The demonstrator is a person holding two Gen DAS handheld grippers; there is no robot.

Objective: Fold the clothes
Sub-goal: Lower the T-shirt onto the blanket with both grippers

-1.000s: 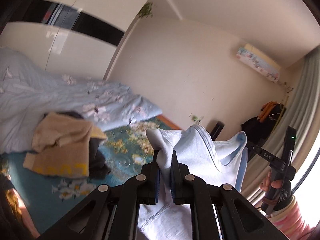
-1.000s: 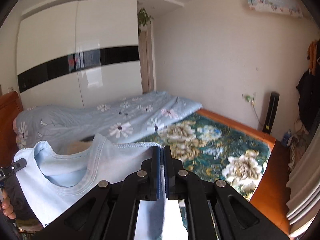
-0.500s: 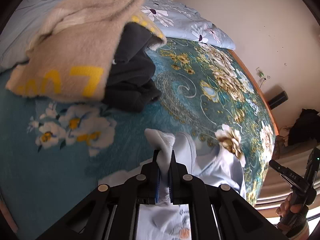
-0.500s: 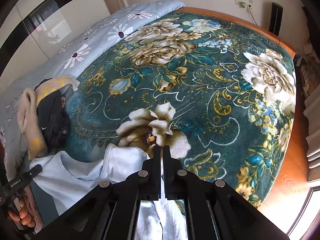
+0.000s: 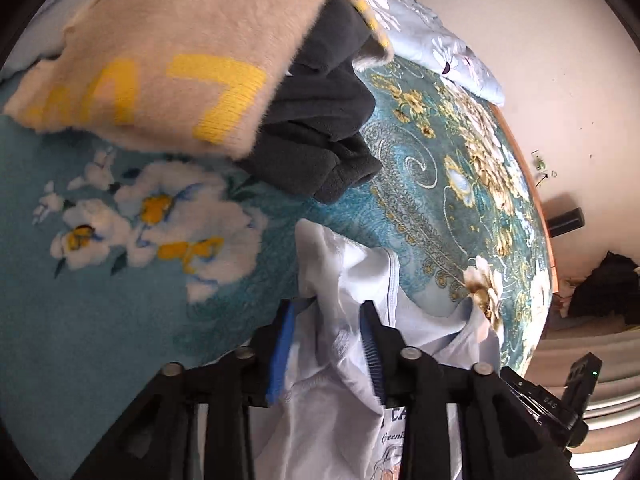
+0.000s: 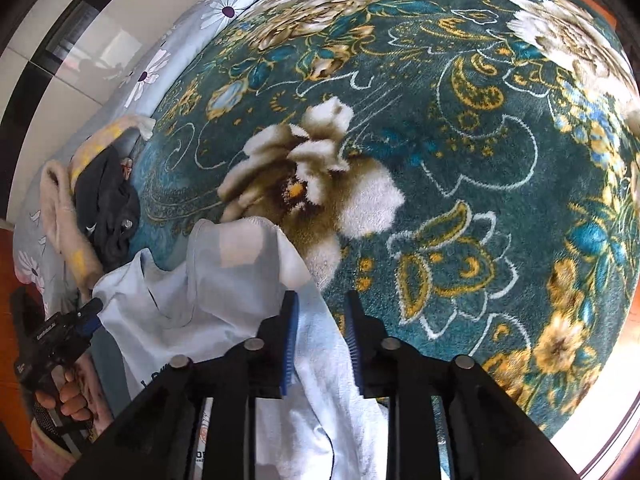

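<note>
A pale blue T-shirt (image 5: 348, 276) lies on the teal floral blanket (image 5: 440, 184), collar end away from me. My left gripper (image 5: 327, 320) is open, and one shoulder of the shirt lies loose between its blue-padded fingers. In the right wrist view the same T-shirt (image 6: 224, 280) spreads to the left, its other shoulder lying slack between the fingers of my open right gripper (image 6: 322, 312). A hand (image 6: 68, 400) at the far left holds the left gripper's handle. The lower part of the shirt is hidden under both grippers.
A beige sweater with yellow letters (image 5: 160, 48) lies over a dark fleece garment (image 5: 320, 128) just beyond the shirt. A pale floral duvet (image 5: 440, 52) is bunched at the head of the bed. The wooden bed edge (image 5: 532, 184) and a black box (image 5: 566, 220) are at the right.
Both grippers came down from holding the shirt up in the air to the blanket. Both then opened and let go of the shirt's shoulders.
</note>
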